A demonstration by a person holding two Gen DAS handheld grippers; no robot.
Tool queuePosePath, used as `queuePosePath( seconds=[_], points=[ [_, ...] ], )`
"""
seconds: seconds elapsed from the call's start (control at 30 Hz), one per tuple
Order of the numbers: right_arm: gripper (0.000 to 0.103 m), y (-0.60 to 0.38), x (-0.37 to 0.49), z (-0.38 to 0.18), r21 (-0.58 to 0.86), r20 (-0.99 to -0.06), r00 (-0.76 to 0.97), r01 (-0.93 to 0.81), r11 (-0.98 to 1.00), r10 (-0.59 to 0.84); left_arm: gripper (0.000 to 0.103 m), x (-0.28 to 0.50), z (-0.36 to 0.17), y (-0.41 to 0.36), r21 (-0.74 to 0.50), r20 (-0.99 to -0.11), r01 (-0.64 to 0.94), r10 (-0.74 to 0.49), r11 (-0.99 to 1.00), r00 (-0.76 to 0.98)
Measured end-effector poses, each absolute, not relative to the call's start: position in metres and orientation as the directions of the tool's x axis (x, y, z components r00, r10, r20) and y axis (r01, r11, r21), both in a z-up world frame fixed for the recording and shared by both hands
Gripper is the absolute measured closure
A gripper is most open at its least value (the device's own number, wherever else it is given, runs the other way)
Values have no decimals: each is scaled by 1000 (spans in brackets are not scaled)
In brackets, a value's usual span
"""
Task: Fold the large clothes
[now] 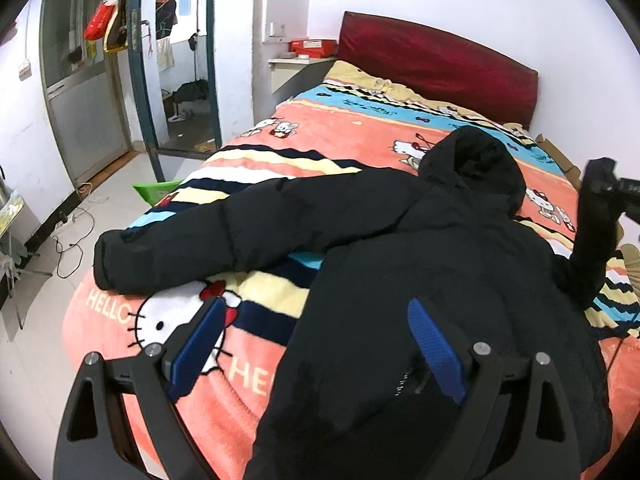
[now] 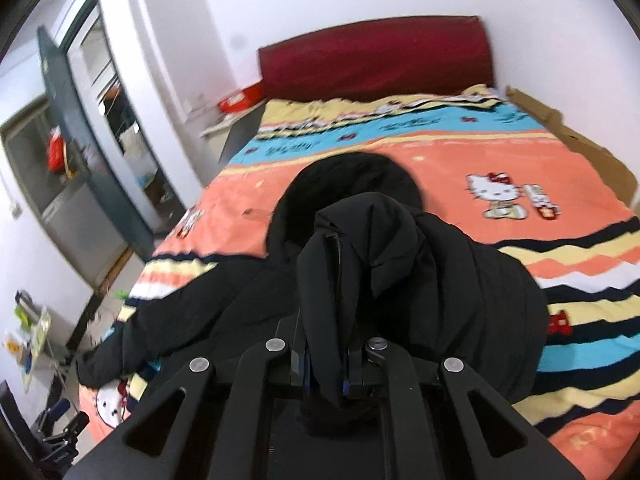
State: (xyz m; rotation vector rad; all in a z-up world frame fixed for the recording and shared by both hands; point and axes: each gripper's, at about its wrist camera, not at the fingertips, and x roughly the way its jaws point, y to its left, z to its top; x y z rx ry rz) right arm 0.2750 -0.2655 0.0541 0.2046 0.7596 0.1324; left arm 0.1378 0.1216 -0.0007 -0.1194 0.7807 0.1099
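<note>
A black hooded puffer jacket (image 1: pixel 420 264) lies on the bed, hood toward the red headboard, its left sleeve (image 1: pixel 192 240) stretched out to the bed's left edge. My left gripper (image 1: pixel 316 344) is open with blue pads, hovering over the jacket's lower left edge, holding nothing. My right gripper (image 2: pixel 326 364) is shut on the jacket's right sleeve (image 2: pixel 352 248) and holds it lifted above the jacket body (image 2: pixel 460 288). In the left wrist view the right gripper (image 1: pixel 600 188) shows at the far right with the sleeve hanging from it.
The bed carries an orange Hello Kitty blanket (image 1: pixel 340 136) with stripes. A red headboard (image 1: pixel 436 60) stands against the wall. A bedside shelf with a red box (image 1: pixel 312 45) is at the head. A green basket (image 1: pixel 156 192), cables and an open door (image 1: pixel 140 68) are on the left.
</note>
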Motion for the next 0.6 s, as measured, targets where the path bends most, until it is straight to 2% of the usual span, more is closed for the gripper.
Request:
queuePosePath(
  seconds=[0.3, 0.47, 0.57, 0.6],
  points=[
    [92, -151, 292, -38, 183, -780, 576, -162, 970, 244, 10, 122, -2, 139, -61, -680, -193, 101, 979, 726],
    [91, -111, 297, -80, 134, -835, 507, -188, 973, 213, 10, 117, 2, 143, -90, -672, -174, 69, 981, 737],
    [88, -99, 297, -92, 93, -851, 494, -194, 977, 179, 10, 114, 3, 141, -77, -676, -166, 71, 983, 733],
    [84, -96, 297, -93, 89, -854, 490, -198, 976, 177, 10, 114, 3, 140, -78, -684, -162, 65, 984, 727]
  ],
)
